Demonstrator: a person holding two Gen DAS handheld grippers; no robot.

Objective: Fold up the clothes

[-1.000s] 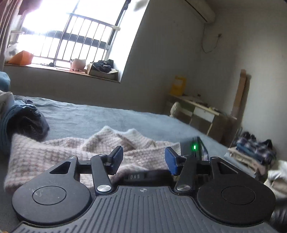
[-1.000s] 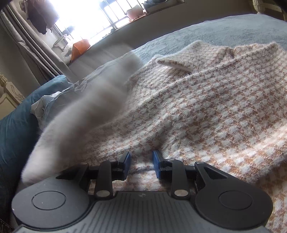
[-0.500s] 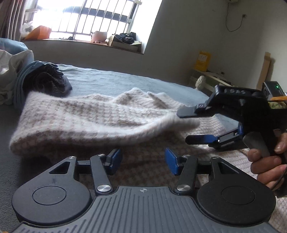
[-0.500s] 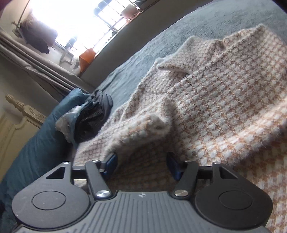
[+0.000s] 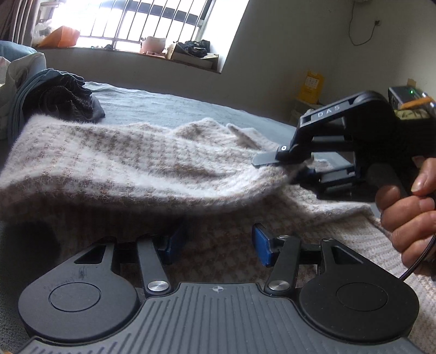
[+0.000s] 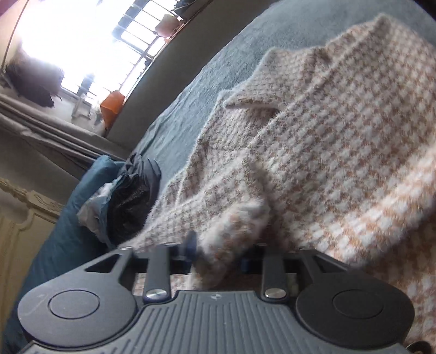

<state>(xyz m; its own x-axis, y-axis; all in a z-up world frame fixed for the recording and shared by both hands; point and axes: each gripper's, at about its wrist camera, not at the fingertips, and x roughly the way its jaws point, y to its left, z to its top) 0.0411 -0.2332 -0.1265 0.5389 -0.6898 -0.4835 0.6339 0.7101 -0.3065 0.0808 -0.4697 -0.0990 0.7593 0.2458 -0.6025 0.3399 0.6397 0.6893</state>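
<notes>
Right gripper (image 6: 218, 258) was clenched on the houndstooth sweater's (image 5: 114, 158) sleeve; left gripper (image 5: 218, 245) gaped empty. Fuzzy knit could slip free mid-fold.

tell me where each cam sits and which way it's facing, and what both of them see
Left wrist: on the left gripper, low over the bed, facing the barred window; shows its own open fingers, plus the right gripper and the hand holding it.
Right wrist: on the right gripper, tilted, looking across the sweater toward the window; its fingers pinch a sweater fold.
Shared: the houndstooth sweater, dark clothes pile, orange bag on the sill.
</notes>
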